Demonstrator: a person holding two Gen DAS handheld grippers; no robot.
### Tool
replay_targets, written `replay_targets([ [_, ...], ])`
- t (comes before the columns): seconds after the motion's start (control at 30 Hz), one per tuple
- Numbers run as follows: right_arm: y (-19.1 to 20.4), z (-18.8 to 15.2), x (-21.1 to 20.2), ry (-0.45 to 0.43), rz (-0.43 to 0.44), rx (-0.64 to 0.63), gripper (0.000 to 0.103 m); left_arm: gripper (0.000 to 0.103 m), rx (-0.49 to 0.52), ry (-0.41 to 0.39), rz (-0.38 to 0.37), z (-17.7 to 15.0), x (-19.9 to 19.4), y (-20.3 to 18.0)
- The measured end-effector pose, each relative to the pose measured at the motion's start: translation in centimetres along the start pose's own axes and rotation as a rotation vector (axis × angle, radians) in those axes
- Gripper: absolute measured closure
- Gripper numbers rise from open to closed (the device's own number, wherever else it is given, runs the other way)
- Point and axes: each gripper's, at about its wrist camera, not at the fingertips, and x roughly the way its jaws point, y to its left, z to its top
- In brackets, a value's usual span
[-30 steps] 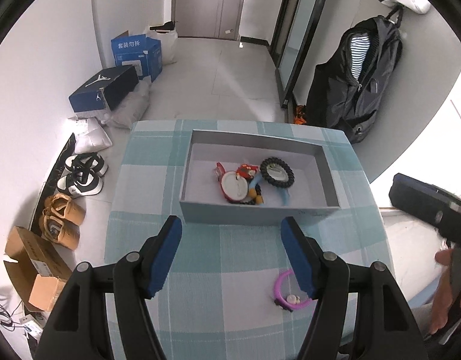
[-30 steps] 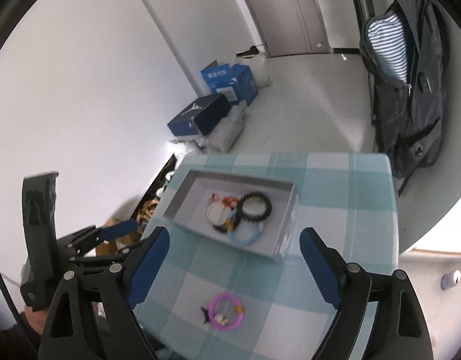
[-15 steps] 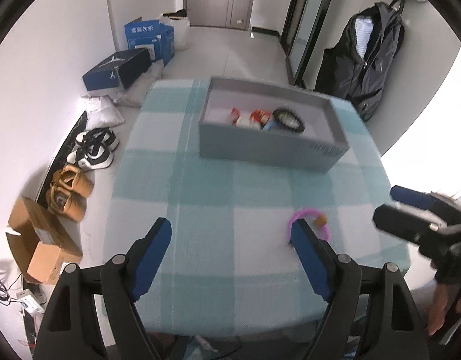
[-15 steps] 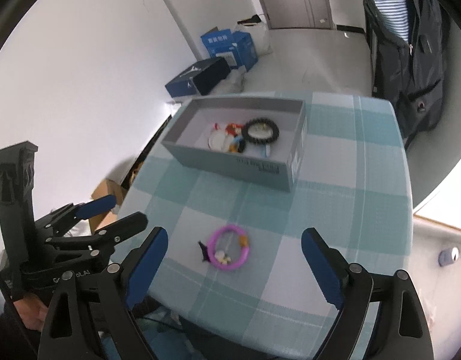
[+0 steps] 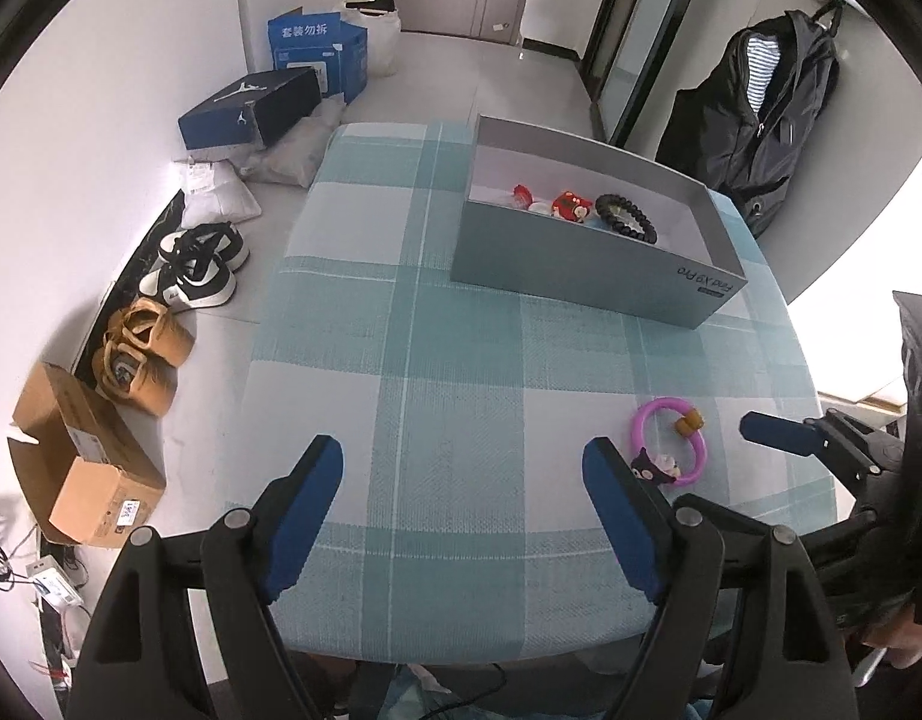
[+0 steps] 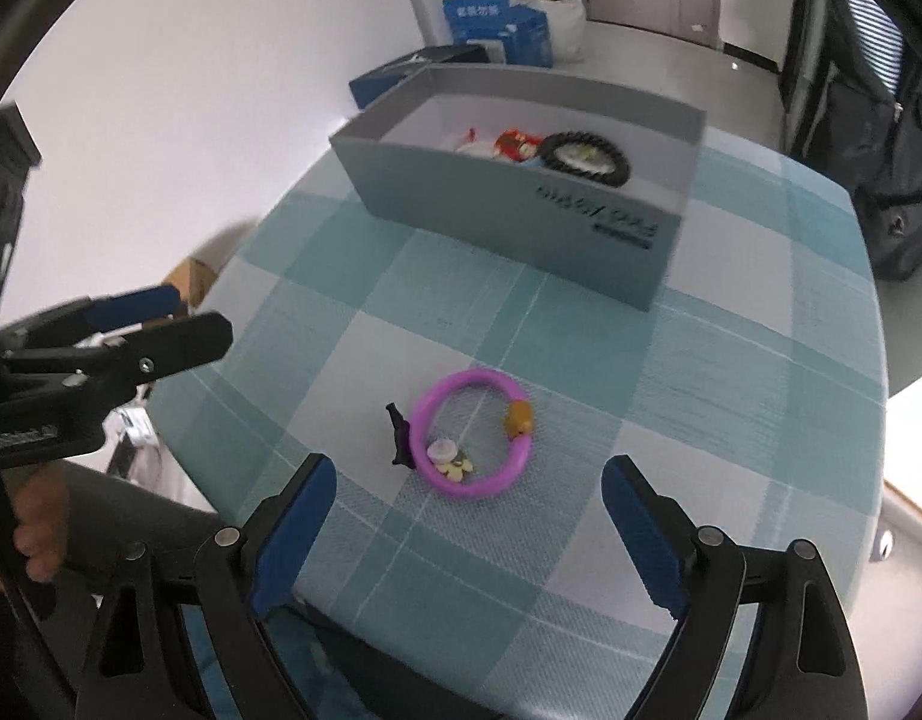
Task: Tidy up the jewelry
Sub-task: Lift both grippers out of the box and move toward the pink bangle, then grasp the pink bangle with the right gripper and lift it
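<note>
A pink ring bracelet with small charms (image 6: pixel 470 441) lies on the teal checked tablecloth (image 6: pixel 671 420); it also shows in the left wrist view (image 5: pixel 668 450). A grey open box (image 5: pixel 587 267) at the far side holds a black bead bracelet (image 5: pixel 626 217) and red charms (image 5: pixel 569 205); the box shows in the right wrist view (image 6: pixel 521 204) too. My right gripper (image 6: pixel 470 531) is open, just short of the pink bracelet and above the table. My left gripper (image 5: pixel 464 516) is open and empty over the near table edge, left of the bracelet.
Left of the table on the floor are shoes (image 5: pixel 197 267), a cardboard box (image 5: pixel 80 459) and blue boxes (image 5: pixel 251 108). A dark jacket (image 5: pixel 755 114) hangs at the back right. The table's near edge is just below both grippers.
Both grippers have pulled back from the grey box and dropped lower toward the near table edge. The right gripper has come closer to the pink bracelet. Both stay open.
</note>
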Motion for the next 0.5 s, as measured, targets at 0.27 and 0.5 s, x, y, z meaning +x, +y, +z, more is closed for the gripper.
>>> replay_targets([
  [0.27,0.5,1.0,1.1,0.001,-0.013,-0.012,0.016,0.024,-0.015,0.035,-0.009,0.0,0.8,0.7],
  [0.5,1.4,1.2,2.5,0.036,-0.049,-0.055,0.034,0.024,-0.042,0.037,-0.032,0.4,0.6,1.2],
])
